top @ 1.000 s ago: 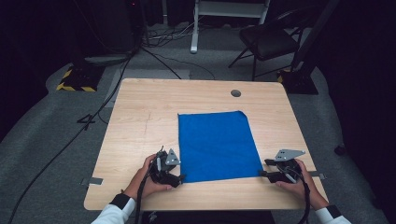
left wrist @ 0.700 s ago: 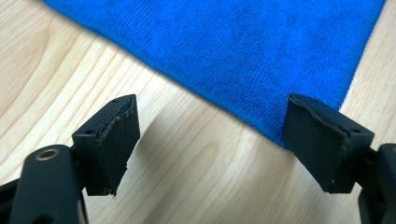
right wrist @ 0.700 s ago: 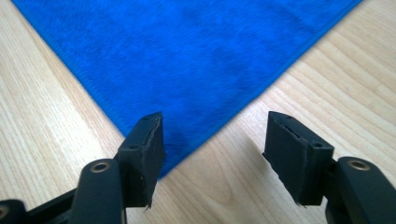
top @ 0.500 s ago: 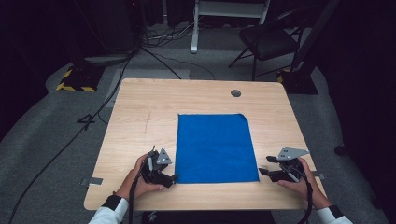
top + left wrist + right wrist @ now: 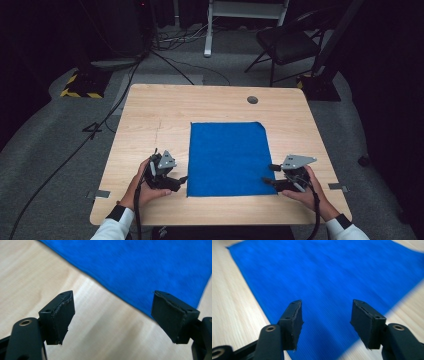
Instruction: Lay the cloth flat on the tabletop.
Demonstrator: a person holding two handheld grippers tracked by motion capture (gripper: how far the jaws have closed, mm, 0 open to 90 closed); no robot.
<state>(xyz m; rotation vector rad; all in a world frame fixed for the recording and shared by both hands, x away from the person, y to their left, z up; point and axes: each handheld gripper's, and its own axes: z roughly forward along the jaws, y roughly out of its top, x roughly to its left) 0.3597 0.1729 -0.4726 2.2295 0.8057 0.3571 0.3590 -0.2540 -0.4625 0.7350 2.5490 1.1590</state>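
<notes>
A blue cloth [image 5: 227, 157] lies flat on the wooden table [image 5: 150, 115], right of centre and close to the front edge. My left gripper [image 5: 181, 180] is open just off the cloth's near left corner. In the left gripper view its jaws [image 5: 112, 295] stand wide over bare wood, with the cloth's edge [image 5: 140, 262] beyond them. My right gripper [image 5: 269, 173] is at the cloth's near right corner, pointing inward. Its jaws [image 5: 327, 303] have just been closing a little but are still apart. They hover over the cloth [image 5: 324, 270] with nothing pinched between them.
A round cable hole [image 5: 252, 99] sits near the table's far edge. Small metal brackets [image 5: 101, 194] stick out at the front corners. On the floor behind are a chair [image 5: 285, 42], a yellow-and-black striped base [image 5: 80, 85] and trailing cables [image 5: 170, 65].
My left gripper has drawn back to the left, off the cloth's edge. My right gripper has moved inward and slightly up, onto the cloth's corner. The cloth has not moved.
</notes>
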